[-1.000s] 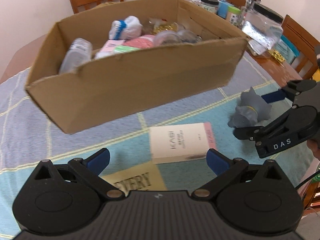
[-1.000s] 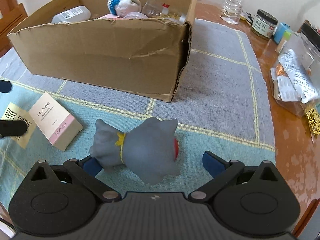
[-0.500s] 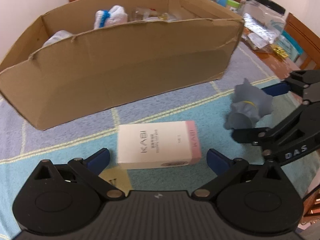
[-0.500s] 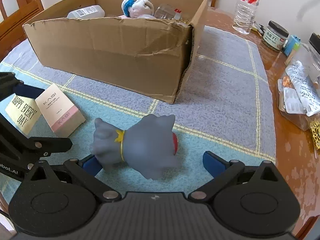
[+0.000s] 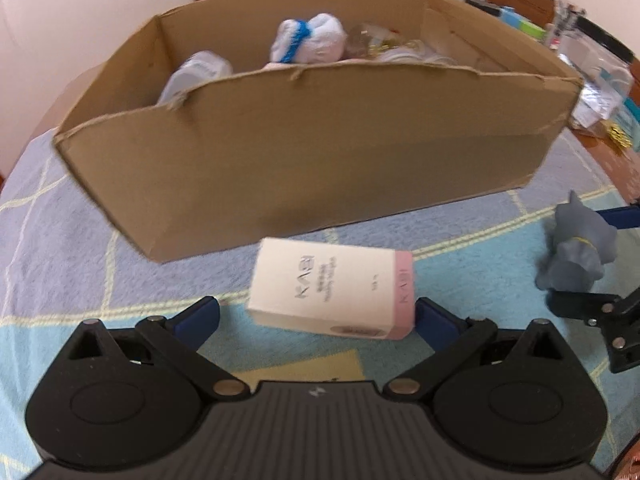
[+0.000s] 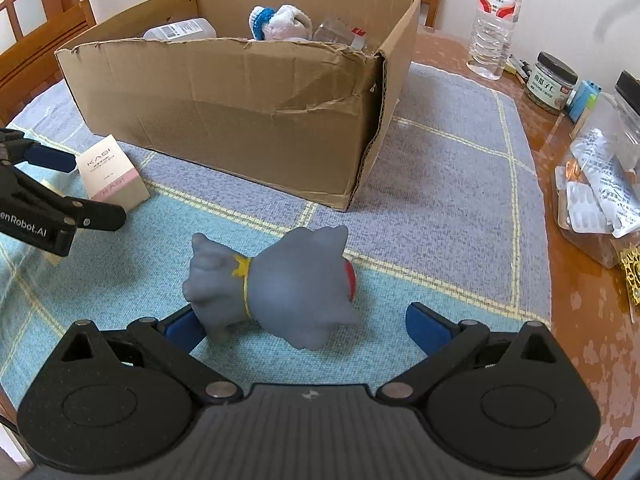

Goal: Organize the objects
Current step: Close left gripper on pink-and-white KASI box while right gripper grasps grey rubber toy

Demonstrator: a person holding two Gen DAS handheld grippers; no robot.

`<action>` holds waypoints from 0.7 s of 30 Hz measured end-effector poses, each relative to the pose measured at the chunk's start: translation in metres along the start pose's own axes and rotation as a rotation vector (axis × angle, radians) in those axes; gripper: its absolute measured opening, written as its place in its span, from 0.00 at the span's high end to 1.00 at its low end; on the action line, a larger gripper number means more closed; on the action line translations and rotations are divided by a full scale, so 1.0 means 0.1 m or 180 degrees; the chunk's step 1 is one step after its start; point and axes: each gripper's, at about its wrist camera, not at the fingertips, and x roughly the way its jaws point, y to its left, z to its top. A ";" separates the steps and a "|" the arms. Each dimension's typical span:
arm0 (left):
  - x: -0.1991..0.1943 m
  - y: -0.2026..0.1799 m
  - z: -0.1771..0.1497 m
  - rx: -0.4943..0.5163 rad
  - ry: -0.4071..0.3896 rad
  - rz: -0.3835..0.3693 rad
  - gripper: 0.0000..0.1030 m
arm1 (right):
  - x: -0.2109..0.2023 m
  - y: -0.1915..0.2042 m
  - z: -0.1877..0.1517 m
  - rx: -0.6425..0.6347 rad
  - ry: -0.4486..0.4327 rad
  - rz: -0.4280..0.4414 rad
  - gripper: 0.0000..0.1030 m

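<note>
- On a checked blue cloth [image 6: 460, 184], a cardboard box [image 5: 320, 152] is sitting, holding a white sock bundle [image 5: 308, 42], a bottle [image 6: 180, 30] and other small items.
- The left gripper [image 5: 316, 316] is spreading its jaws wide around a pink-edged carton [image 5: 332, 286], which is lying just in front of the box; the right pad is touching the carton's pink end, the left pad is standing apart.
- The right gripper [image 6: 300, 320] is also gaping, released, with a grey toy [image 6: 280, 284] lying on its side between its fingers, the left finger touching it.
- A water bottle [image 6: 494, 20] and a jar [image 6: 550, 82] are standing on the bare table [image 6: 580, 280] to the right.
</note>
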 end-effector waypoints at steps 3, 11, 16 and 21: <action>0.02 -0.07 0.01 0.0099 -0.0030 -0.0057 0.02 | 0.00 0.01 -0.03 0.0035 -0.0053 -0.0019 0.00; 0.03 -0.11 0.02 0.0076 -0.0095 -0.0178 0.13 | -0.02 0.06 -0.05 0.0109 -0.0086 -0.0068 0.00; 0.05 -0.10 0.01 0.0074 -0.0089 -0.0178 0.16 | -0.02 0.12 0.00 0.0100 -0.0040 -0.0048 0.00; 0.06 -0.08 0.02 0.0102 -0.0097 -0.0193 0.20 | -0.04 0.15 0.08 0.0100 -0.0071 -0.0002 0.00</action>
